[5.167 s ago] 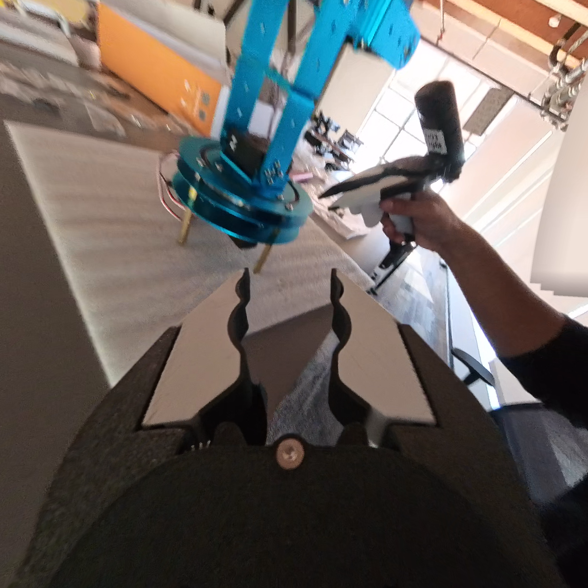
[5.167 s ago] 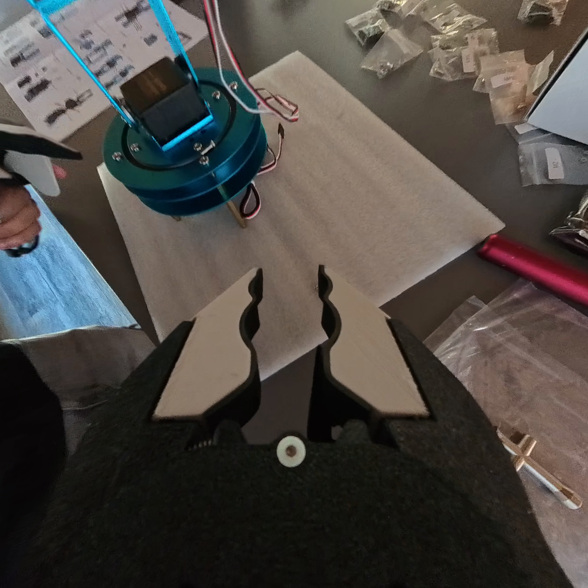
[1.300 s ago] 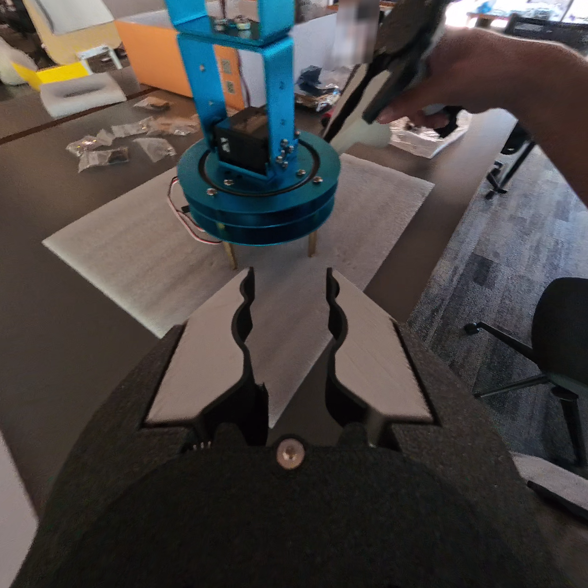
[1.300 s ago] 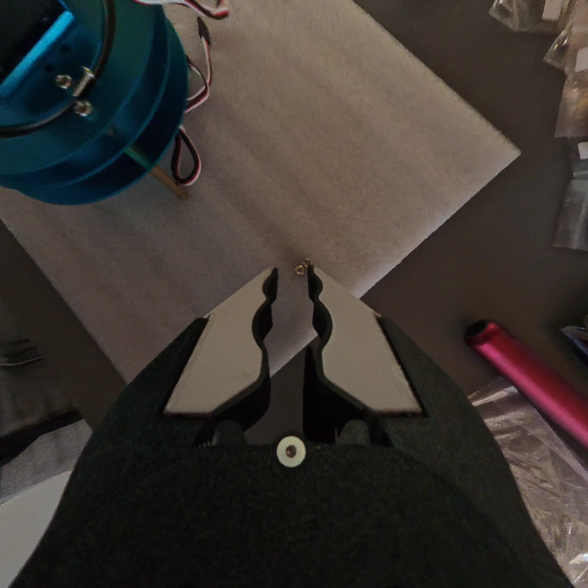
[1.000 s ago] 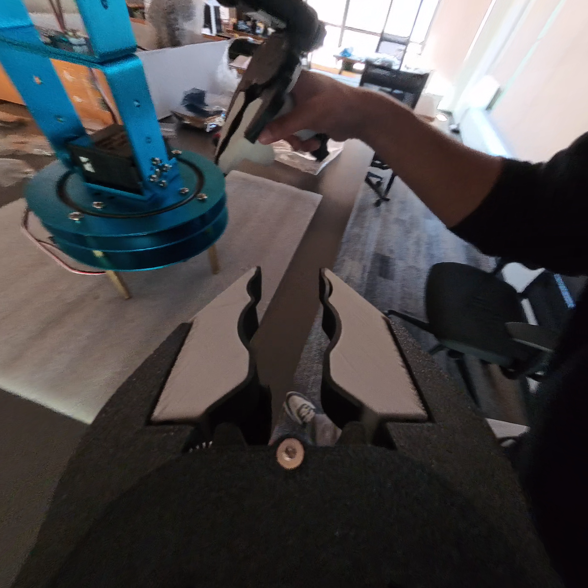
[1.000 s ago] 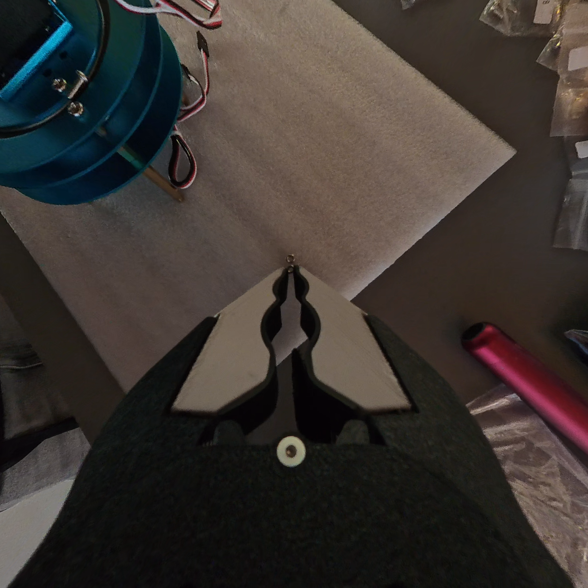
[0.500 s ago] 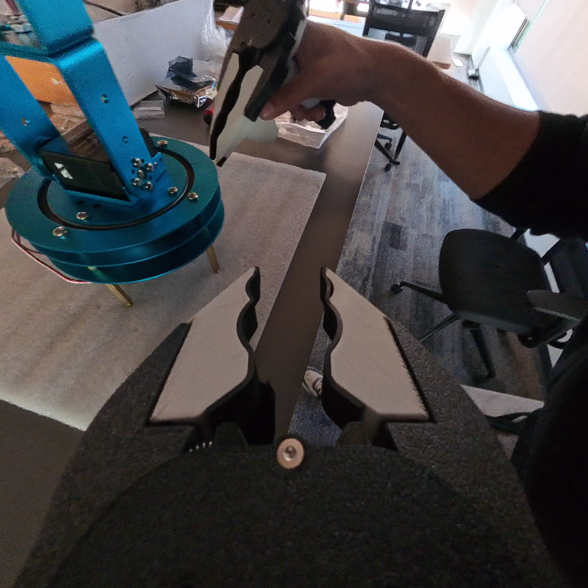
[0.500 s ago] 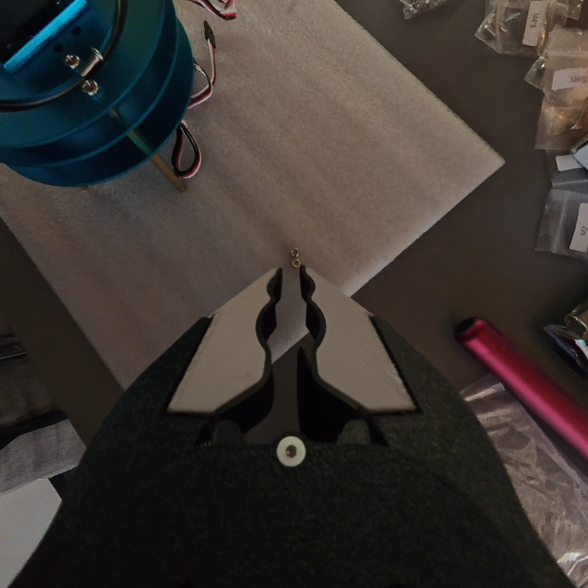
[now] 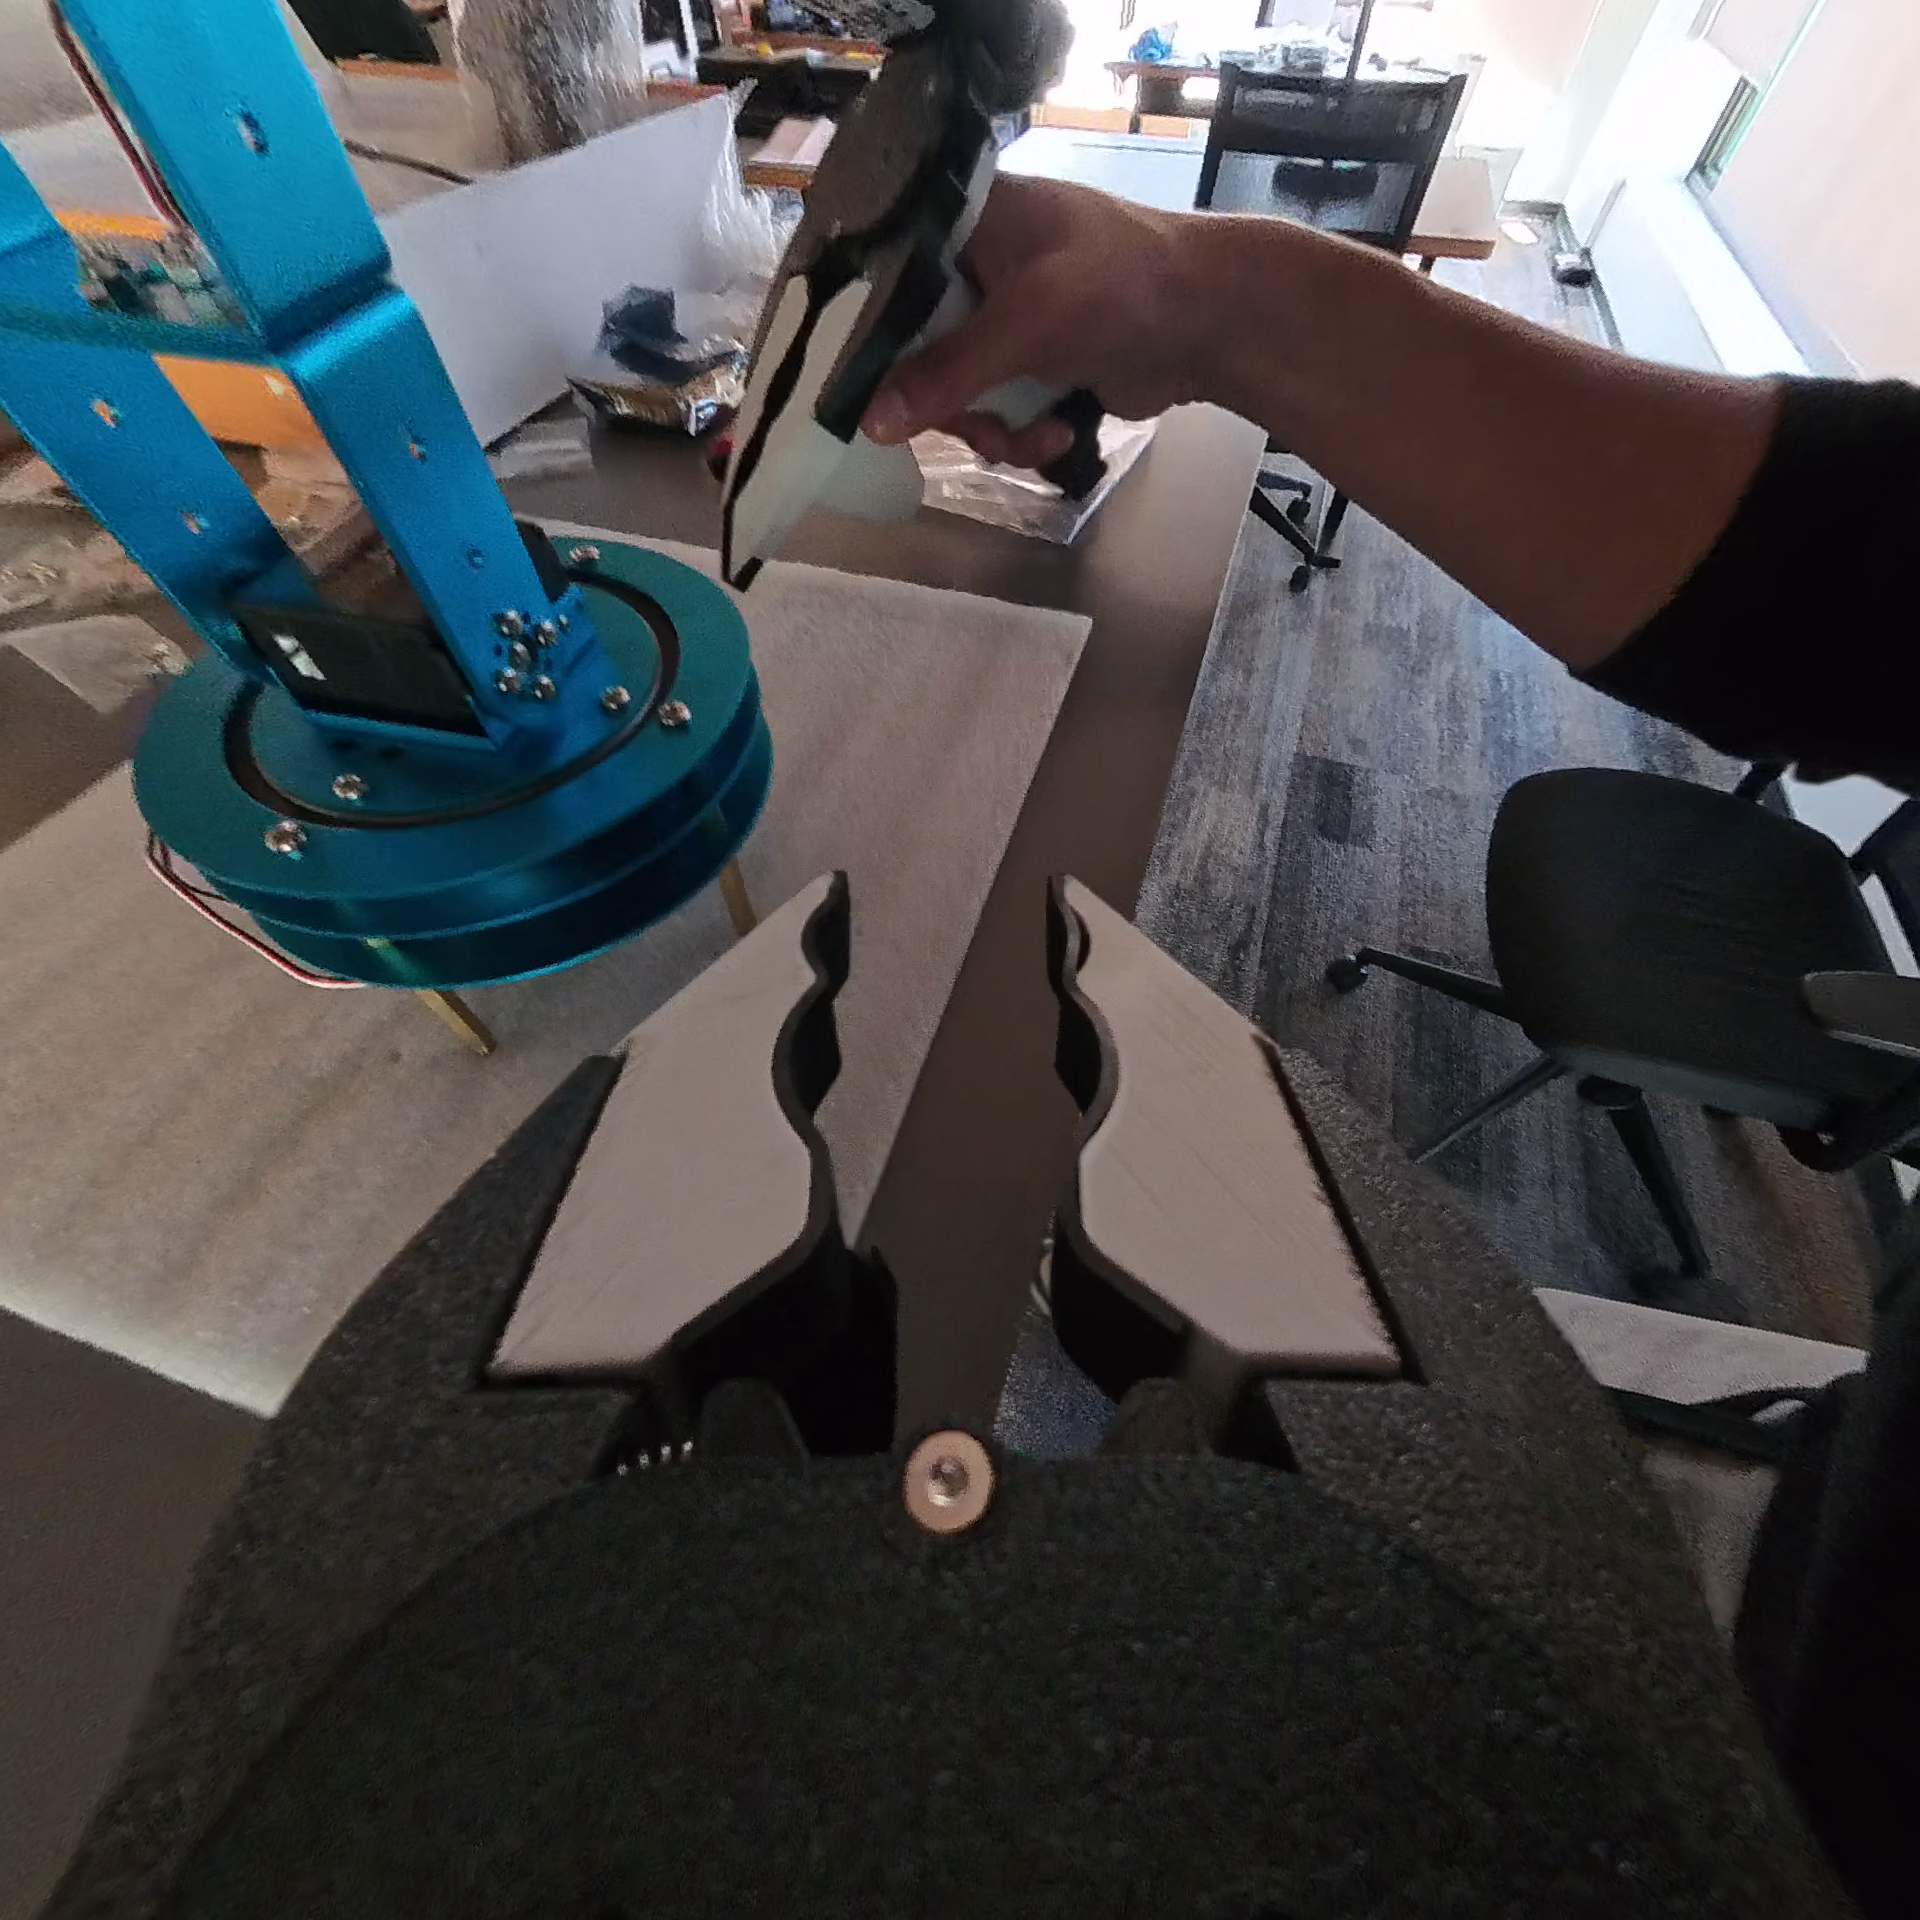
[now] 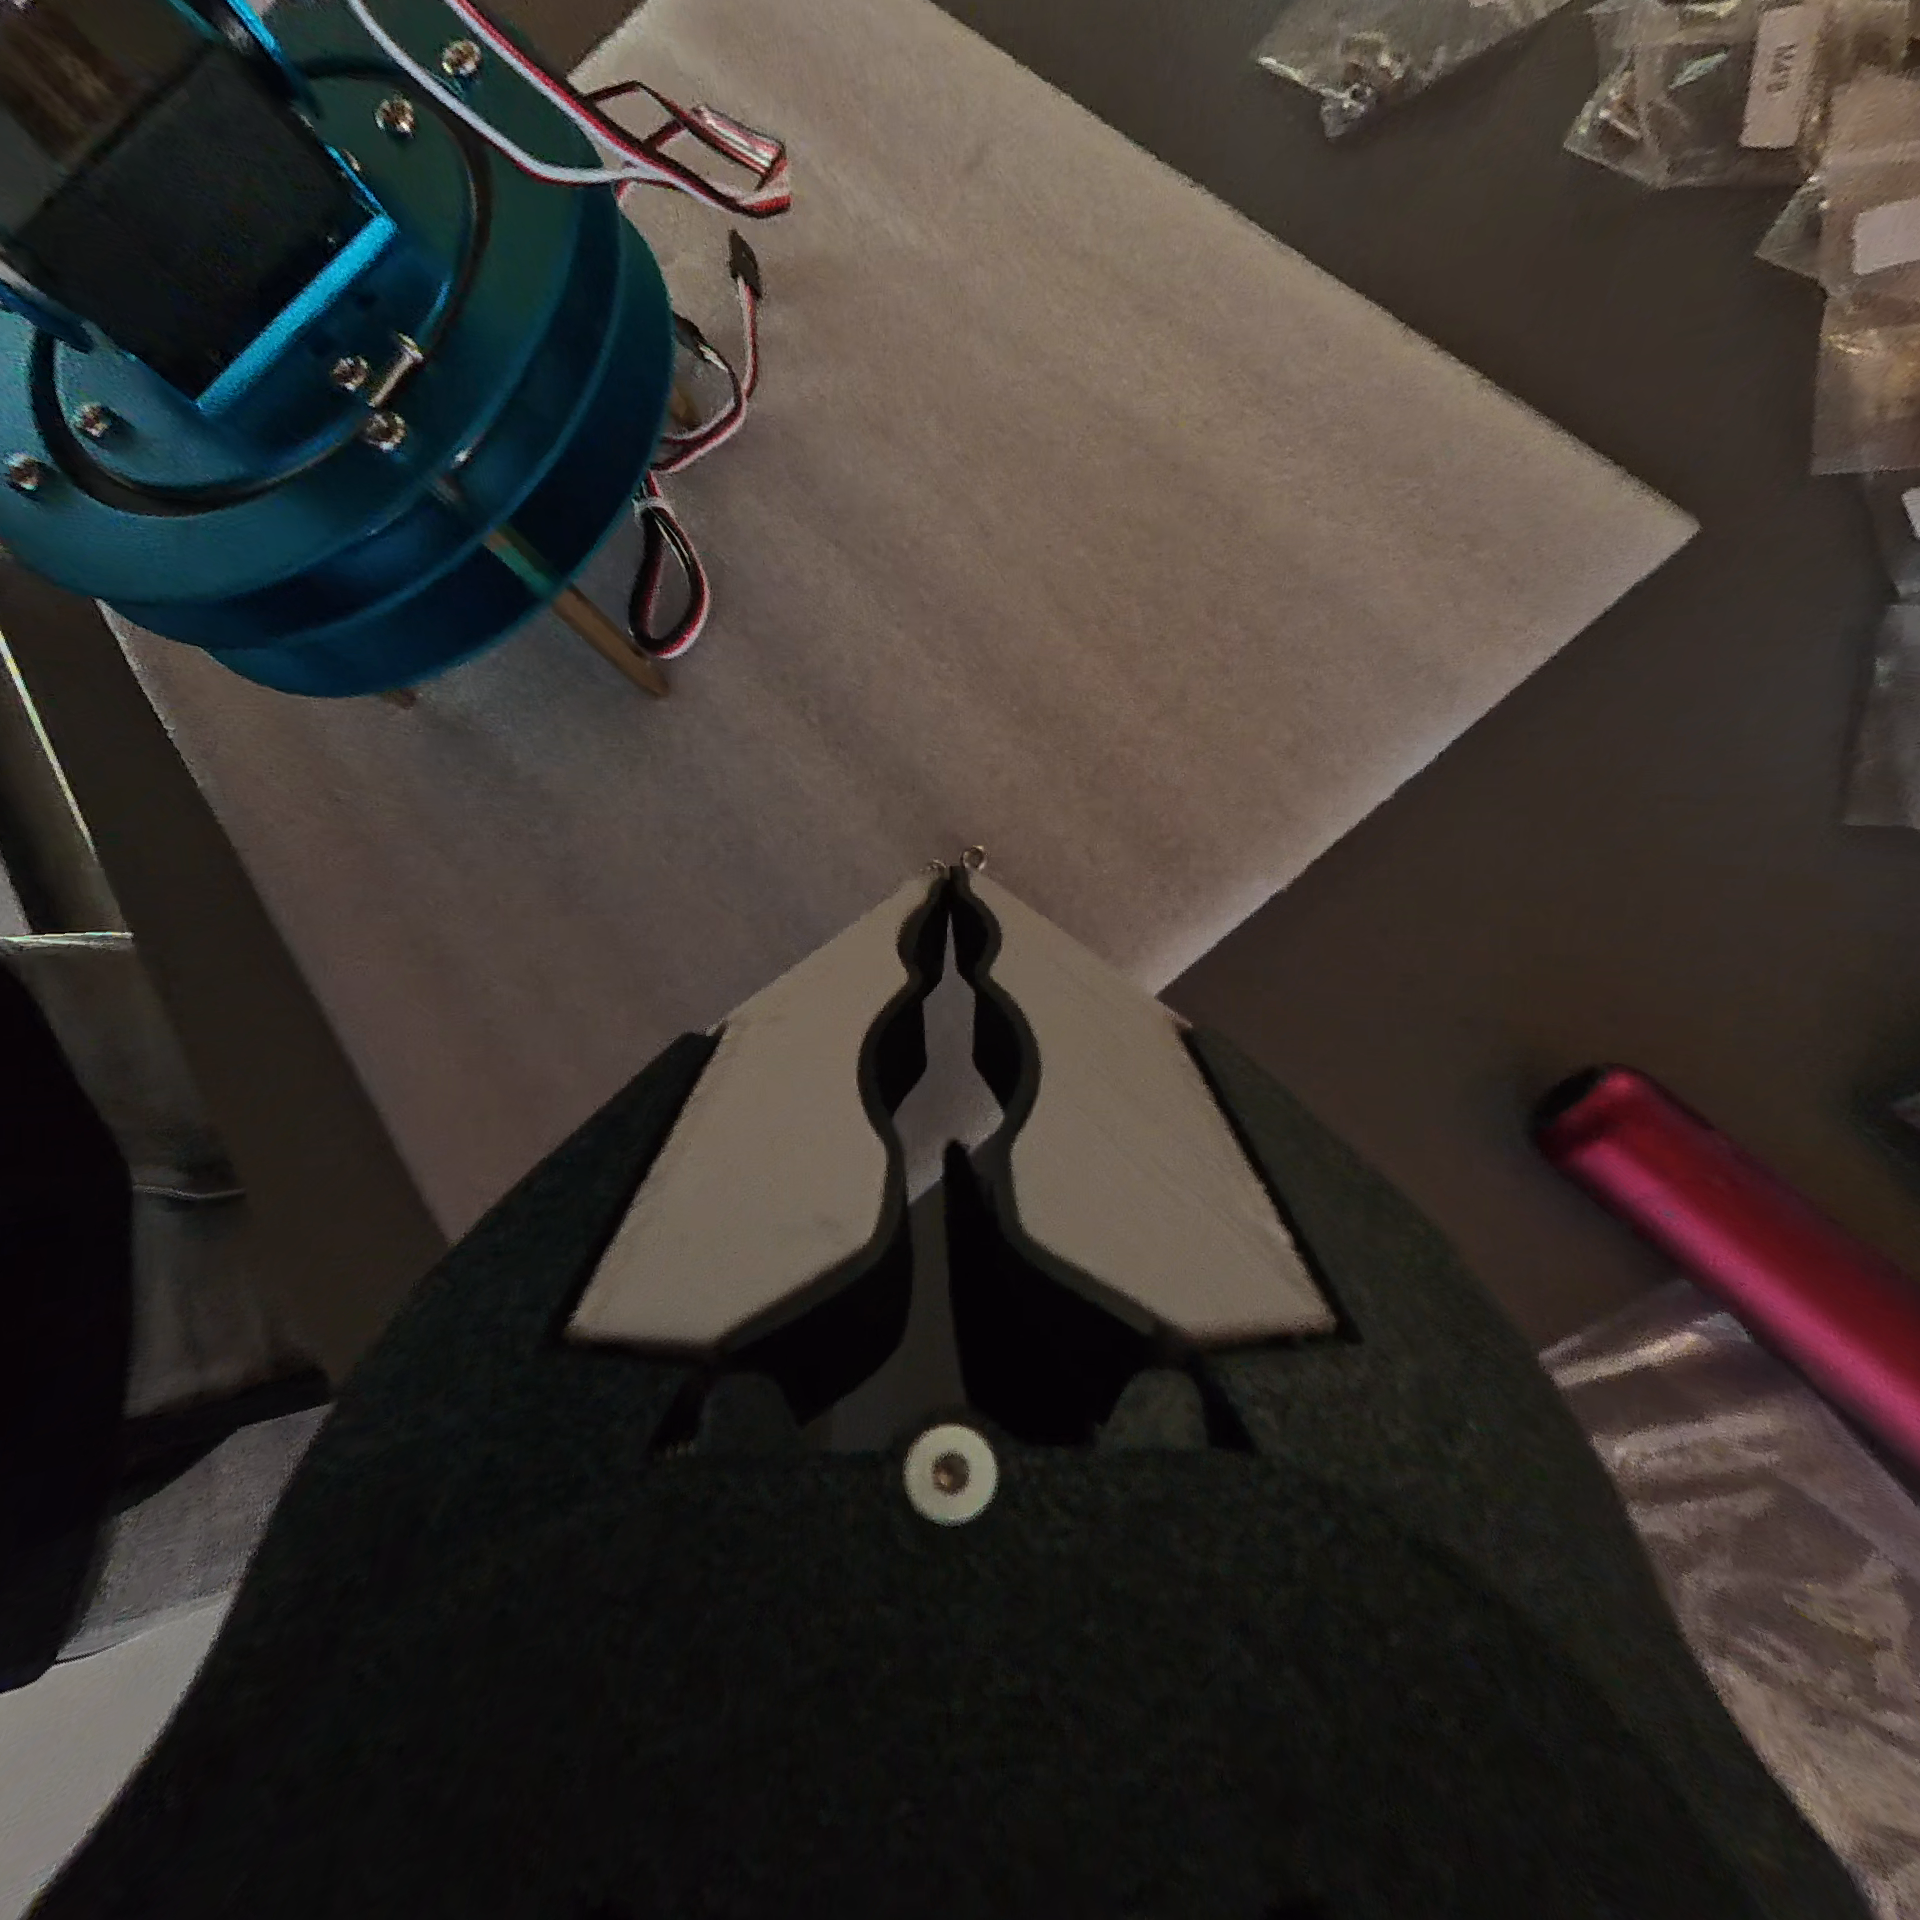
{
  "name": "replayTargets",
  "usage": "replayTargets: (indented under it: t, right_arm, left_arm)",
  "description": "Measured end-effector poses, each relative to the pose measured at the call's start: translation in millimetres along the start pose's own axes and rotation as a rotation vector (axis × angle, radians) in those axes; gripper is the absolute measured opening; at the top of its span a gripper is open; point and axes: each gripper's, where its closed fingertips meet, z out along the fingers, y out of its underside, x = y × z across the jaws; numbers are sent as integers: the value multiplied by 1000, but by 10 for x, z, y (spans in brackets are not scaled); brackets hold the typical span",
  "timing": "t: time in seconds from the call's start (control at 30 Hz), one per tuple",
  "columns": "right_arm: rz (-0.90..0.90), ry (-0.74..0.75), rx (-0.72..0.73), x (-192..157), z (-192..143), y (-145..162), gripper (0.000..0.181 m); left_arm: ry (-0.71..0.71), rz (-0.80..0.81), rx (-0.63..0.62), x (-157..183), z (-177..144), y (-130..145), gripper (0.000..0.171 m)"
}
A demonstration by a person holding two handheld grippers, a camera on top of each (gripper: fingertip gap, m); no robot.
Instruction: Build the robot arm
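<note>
My right gripper (image 10: 951, 885) is shut, its tips low over the near corner of a white foam sheet (image 10: 1039, 520). Two tiny metal nuts (image 10: 971, 854) lie right at the tips; I cannot tell whether one is pinched. My left gripper (image 9: 945, 894) is open and empty, above the foam sheet (image 9: 156, 1091) and the dark table's edge. A blue metal robot-arm base (image 9: 447, 810) on brass legs stands on the sheet to its left. The right gripper (image 9: 740, 571), held by a hand, shows there beyond the base. The base (image 10: 312, 468) is at the upper left of the right wrist view.
Red, white and black servo wires (image 10: 675, 561) trail from the base. A pink metal cylinder (image 10: 1714, 1216) and a clear plastic bag (image 10: 1714, 1507) lie to the right. Several small parts bags (image 10: 1849, 208) sit far right. A black office chair (image 9: 1662, 935) stands beside the table. One gripper's finger ends stand about 20 cm off the other's. The pink metal cylinder (image 10: 1714, 1216) is about 12 cm from my right fingertips.
My right gripper shut at the nuts, opened slightly half a second ago, and is shut again now. My left gripper swung right of the blue base and stays open.
</note>
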Motion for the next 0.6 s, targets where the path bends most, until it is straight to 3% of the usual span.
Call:
replayTargets:
  t: [0.07,0.13,0.33,0.6]
  right_arm:
    - [-33,29,-18,-14,-23,-4,0]
    - [-74,32,-39,-92,-24,-26,11]
    - [-100,61,-135,-46,69,40,9]
    - [-98,34,-179,-41,109,55,4]
  left_arm:
    - [-13,19,-10,-22,35,-15,38]
    - [-18,37,-40,-23,76,17,38]
    - [-31,83,-89,15,130,119,37]
    - [21,-69,-120,1,157,189,37]
